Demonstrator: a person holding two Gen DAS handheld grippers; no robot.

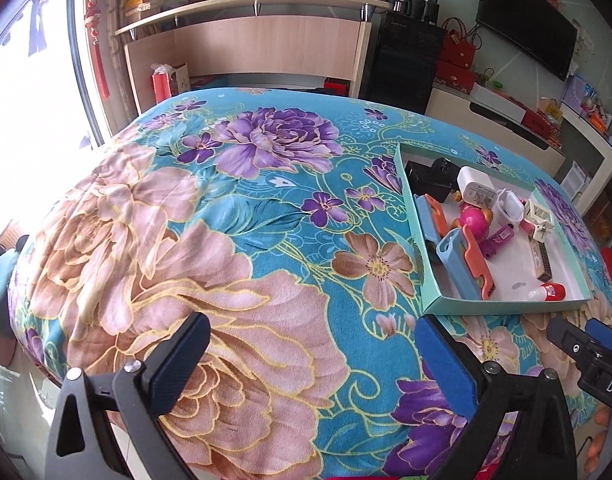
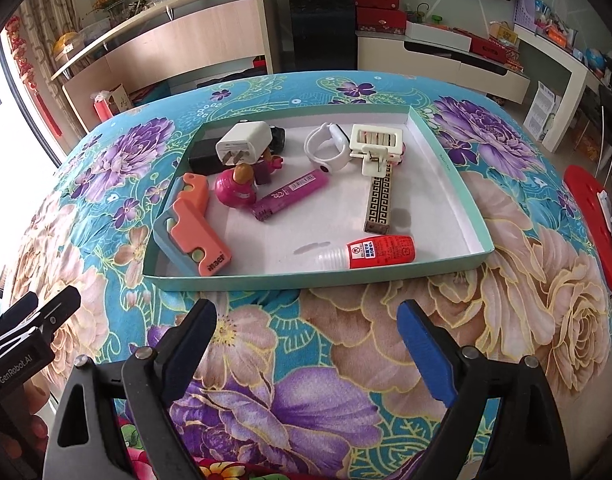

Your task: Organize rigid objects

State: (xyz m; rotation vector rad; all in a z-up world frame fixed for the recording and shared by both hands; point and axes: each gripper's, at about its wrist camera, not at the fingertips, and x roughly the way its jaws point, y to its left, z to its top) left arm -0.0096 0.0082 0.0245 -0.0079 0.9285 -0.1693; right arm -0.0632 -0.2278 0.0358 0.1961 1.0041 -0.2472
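A shallow teal box lid (image 2: 314,280) (image 1: 502,306) lies on the flowered blanket and holds the small objects: a white charger (image 2: 244,140), a pink toy (image 2: 236,192), a purple lighter (image 2: 292,194), an orange-and-blue gadget (image 2: 194,226), a white ring holder (image 2: 326,144), a cream clip (image 2: 376,144), a patterned bar (image 2: 378,204) and a red glue bottle (image 2: 380,252). My right gripper (image 2: 306,344) is open and empty, just in front of the box. My left gripper (image 1: 314,360) is open and empty, over the blanket left of the box.
The blanket (image 1: 226,240) covers a rounded table. A red stool (image 2: 594,232) with a phone on it stands at the right. A wooden counter (image 1: 246,48), a black cabinet (image 1: 406,64) and a low TV stand (image 2: 446,56) line the far wall.
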